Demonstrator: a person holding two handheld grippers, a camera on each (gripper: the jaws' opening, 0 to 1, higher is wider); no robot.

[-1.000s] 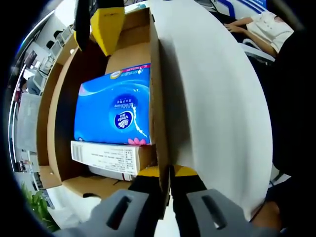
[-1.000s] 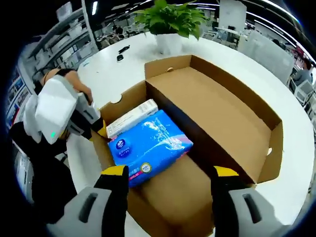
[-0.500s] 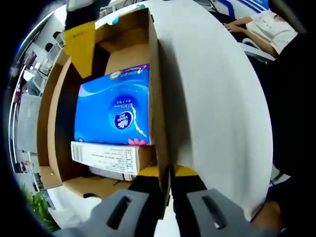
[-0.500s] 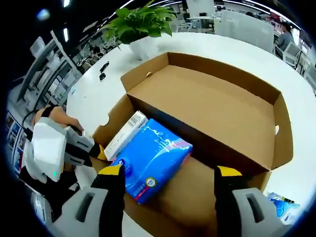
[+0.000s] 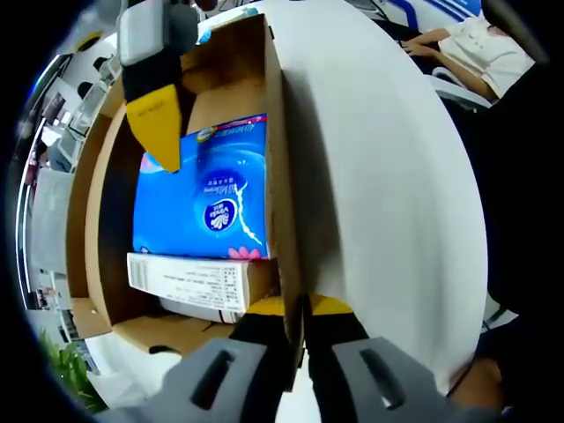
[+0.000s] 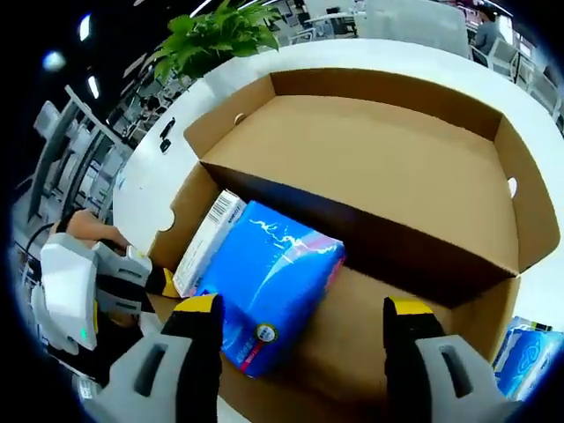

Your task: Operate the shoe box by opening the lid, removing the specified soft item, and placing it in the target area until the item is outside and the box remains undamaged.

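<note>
The shoe box (image 6: 388, 167) is plain brown cardboard, the soft pack (image 6: 269, 286) is bright blue with white swirls, the desk (image 5: 388, 194) is white, and the jaws have yellow tips.

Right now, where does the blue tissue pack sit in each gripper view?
Left gripper view: the tissue pack lies mid-frame inside the box, above a white carton.
Right gripper view: the pack lies lower centre, just past the open right gripper.
Shared landmark: the white carton beside it.

Your left gripper (image 5: 295, 326): grey moulded jaw bodies with slotted recesses, yellow tips over black. Your right gripper (image 6: 300, 322): same grey bodies, yellow-capped black fingers.
</note>
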